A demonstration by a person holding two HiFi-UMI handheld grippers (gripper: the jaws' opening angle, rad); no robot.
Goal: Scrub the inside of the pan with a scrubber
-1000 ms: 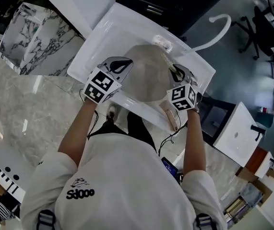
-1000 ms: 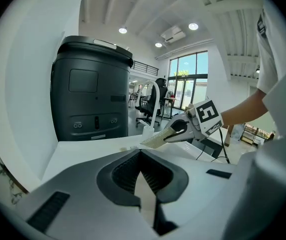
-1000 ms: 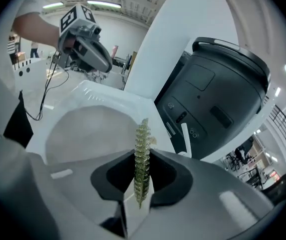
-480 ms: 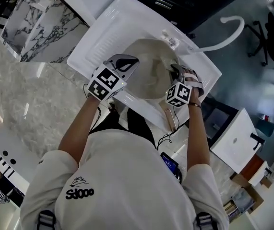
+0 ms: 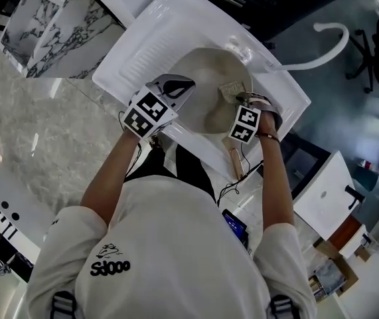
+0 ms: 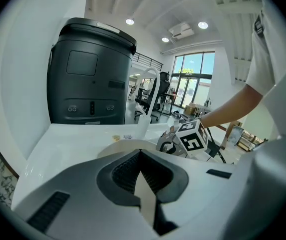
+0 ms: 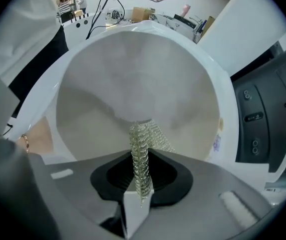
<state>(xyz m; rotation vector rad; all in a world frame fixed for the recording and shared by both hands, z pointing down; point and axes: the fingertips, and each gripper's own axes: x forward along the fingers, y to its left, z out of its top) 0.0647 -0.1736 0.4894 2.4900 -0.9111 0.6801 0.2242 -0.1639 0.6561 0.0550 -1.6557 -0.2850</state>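
Observation:
A beige pan (image 5: 202, 85) lies in a white sink (image 5: 143, 45), its wooden handle (image 5: 235, 163) pointing toward me. My left gripper (image 5: 178, 89) is shut on the pan's near-left rim; the thin beige rim edge (image 6: 147, 201) shows between the left gripper (image 6: 141, 160) jaws. My right gripper (image 5: 237, 100) is over the pan's right side, shut on a silvery mesh scrubber (image 5: 231, 89). In the right gripper view the scrubber (image 7: 144, 139) sticks out of the right gripper (image 7: 140, 186) and its tip meets the pan's inner surface (image 7: 132, 69). The right gripper's marker cube (image 6: 193, 138) shows beyond the pan.
A dark grey machine (image 6: 90, 74) stands behind the sink. A white curved tube (image 5: 322, 35) lies on the floor at the far right. Marble slabs (image 5: 50, 18) sit at the upper left, and another white basin (image 5: 328, 185) at the right.
My right gripper has moved farther into the pan, and the scrubber now shows ahead of it in the head view. The left gripper keeps its hold on the rim.

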